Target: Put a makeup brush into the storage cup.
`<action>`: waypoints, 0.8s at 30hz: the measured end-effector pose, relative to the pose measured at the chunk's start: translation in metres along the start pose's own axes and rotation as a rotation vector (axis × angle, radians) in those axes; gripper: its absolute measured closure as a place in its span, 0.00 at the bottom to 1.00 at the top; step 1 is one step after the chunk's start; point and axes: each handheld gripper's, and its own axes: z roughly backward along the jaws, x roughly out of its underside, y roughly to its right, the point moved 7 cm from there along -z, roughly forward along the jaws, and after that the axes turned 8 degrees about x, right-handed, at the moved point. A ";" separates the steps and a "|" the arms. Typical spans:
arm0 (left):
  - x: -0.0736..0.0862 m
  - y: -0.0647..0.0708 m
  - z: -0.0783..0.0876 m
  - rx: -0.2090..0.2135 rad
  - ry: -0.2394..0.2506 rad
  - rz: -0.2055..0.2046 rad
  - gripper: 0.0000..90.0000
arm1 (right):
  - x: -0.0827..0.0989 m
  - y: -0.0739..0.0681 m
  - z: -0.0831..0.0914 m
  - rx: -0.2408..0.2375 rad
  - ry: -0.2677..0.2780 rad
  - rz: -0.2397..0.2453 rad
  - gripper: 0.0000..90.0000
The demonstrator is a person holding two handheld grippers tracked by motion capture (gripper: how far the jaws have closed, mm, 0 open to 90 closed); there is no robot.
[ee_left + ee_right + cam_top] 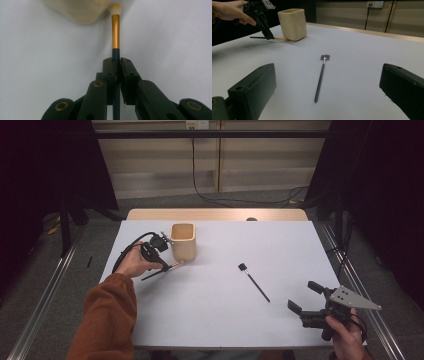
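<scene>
A cream square cup [183, 240] stands on the white table [220, 320] at the back left. Just in front of it my left gripper [165, 266] is shut on the dark handle of a makeup brush [115, 30] with a gold ferrule and pale bristles; the bristle end lies by the cup's base [80, 11]. A second brush [254, 281], black with a small flat head, lies loose on the table's middle right. My right gripper [304, 296] stands open near the front right corner, its wide-apart jaws framing that black brush [321, 76] from a distance.
A wooden strip [215, 214] runs along the table's far edge. Cables trail over the floor [220, 195] behind. An orange sleeve [107, 320] reaches in at the front left. The cup [292, 23] and the left gripper [268, 36] stand far off in the right gripper view.
</scene>
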 end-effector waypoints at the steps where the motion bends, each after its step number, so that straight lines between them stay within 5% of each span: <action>1: 0.000 0.001 0.001 0.003 0.012 0.007 0.93 | 0.000 0.000 0.000 0.000 0.000 -0.001 0.00; 6: 0.001 0.008 0.005 0.006 0.019 -0.032 0.93 | 0.000 0.000 0.000 -0.001 0.000 0.000 0.00; 24: 0.005 0.013 0.012 0.060 0.133 0.014 0.93 | 0.000 0.000 0.000 0.000 -0.003 -0.001 0.00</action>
